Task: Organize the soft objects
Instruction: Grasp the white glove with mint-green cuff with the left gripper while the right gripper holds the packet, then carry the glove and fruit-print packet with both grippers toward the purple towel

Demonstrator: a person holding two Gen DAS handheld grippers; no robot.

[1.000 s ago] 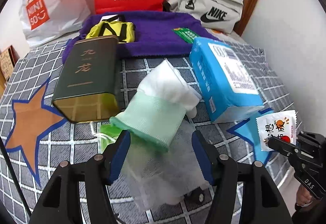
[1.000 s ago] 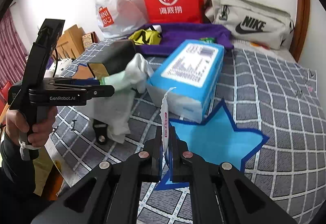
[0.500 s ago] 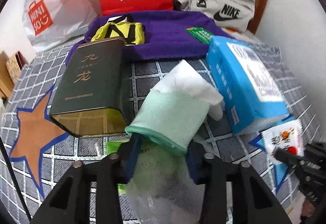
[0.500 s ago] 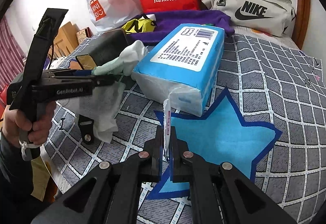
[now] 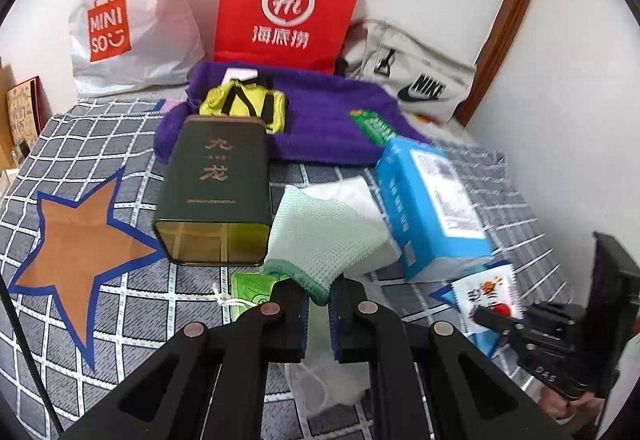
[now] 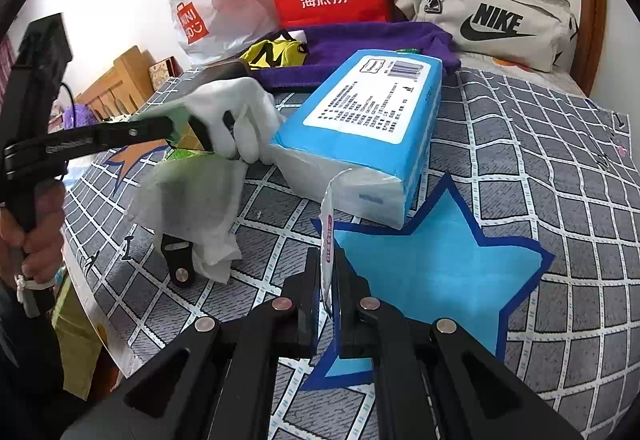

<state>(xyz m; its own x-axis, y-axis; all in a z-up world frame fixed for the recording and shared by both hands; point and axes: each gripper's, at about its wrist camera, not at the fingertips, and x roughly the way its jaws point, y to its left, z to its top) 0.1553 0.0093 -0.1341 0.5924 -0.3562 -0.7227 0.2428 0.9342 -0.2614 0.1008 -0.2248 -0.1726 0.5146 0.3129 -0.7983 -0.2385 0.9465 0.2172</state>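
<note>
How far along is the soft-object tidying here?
Nothing looks sorted yet. In hand: the left hand-held gripper has just closed on the mint-green cloth near the green tin, and the right hand-held gripper is shut on a small sachet. Left: the blue tissue pack, purple towel and yellow pouch lie loose on the checked bedspread.
</note>
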